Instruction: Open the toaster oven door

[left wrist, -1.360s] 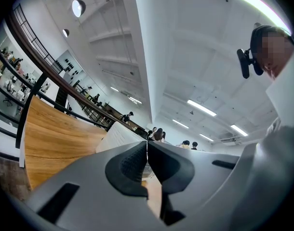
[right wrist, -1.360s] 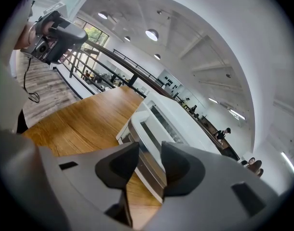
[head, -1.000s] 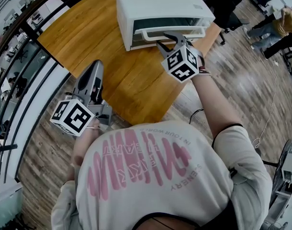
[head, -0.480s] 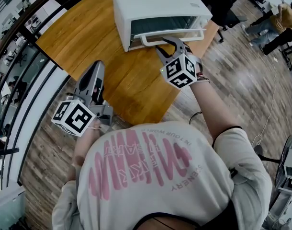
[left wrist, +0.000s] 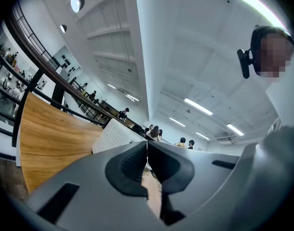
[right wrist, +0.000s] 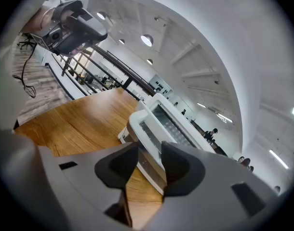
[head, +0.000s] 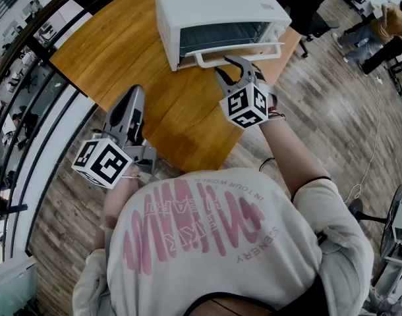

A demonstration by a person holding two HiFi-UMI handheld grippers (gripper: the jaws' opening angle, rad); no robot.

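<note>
- Toaster oven: white, on the round wood table at 12 o'clock from the person, front facing them.
- Door: glass front, looks shut or barely tilted out; can't say which. Task prob. at its start.
- Handle: white bar along the door's top edge, so the grip goes there. Hinge is likely at the bottom, so the pull should run toward 6 o'clock and down.
- Right gripper: reaches in from 5 o'clock, jaws clenched on the handle's left-mid part. Right gripper view shows the white bar filling the gap between the 2 pads.
- Left gripper: parked at 8 o'clock over the table edge, well apart from the oven. Its jaws are pressed together w/ nothing between them. It is out of the door's swing, but not bracing the oven either.
- Risk, my guess: the oven is light and nothing holds it, so a hard pull could slide the whole box instead of swinging the door.
- In the way: nothing. Bare wood lies in front of the door, enough for it to drop flat.
- Around: railing curving past at 9 o'clock, people at 2 o'clock, floor cable at 3 o'clock; none near the work.
</note>
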